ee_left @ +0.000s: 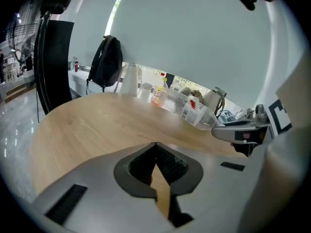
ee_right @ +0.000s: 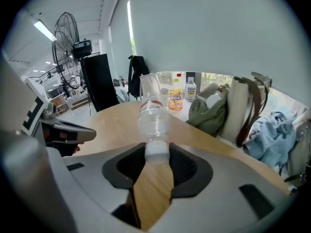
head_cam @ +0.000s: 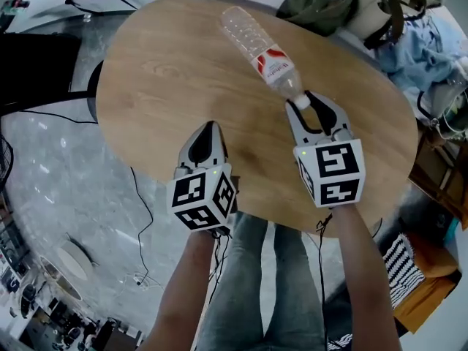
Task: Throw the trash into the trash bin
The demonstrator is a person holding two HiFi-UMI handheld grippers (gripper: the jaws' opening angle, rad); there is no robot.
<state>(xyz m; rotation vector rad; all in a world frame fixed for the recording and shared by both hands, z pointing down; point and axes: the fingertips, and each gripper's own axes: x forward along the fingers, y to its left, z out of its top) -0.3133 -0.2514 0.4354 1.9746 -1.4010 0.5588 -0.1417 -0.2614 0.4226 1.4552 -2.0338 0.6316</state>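
A clear plastic bottle [head_cam: 259,46] with a red and white label sticks out over the round wooden table [head_cam: 168,72], pointing away from me and to the left. My right gripper [head_cam: 306,102] is shut on its white cap [ee_right: 156,149], and the bottle's body [ee_right: 153,115] rises straight ahead in the right gripper view. My left gripper [head_cam: 208,126] hovers over the table's near edge, shut with nothing in it; its tips meet [ee_left: 155,144]. No trash bin is in view.
Past the table's far right edge are a green bag [head_cam: 314,2], a beige tote [ee_right: 245,110] and blue cloth [head_cam: 424,42]. A black backpack [ee_left: 107,62] and a black panel [ee_left: 56,67] stand at the far left. Small bottles [ee_right: 176,97] stand on a far counter. A standing fan [ee_right: 68,33] is at the left.
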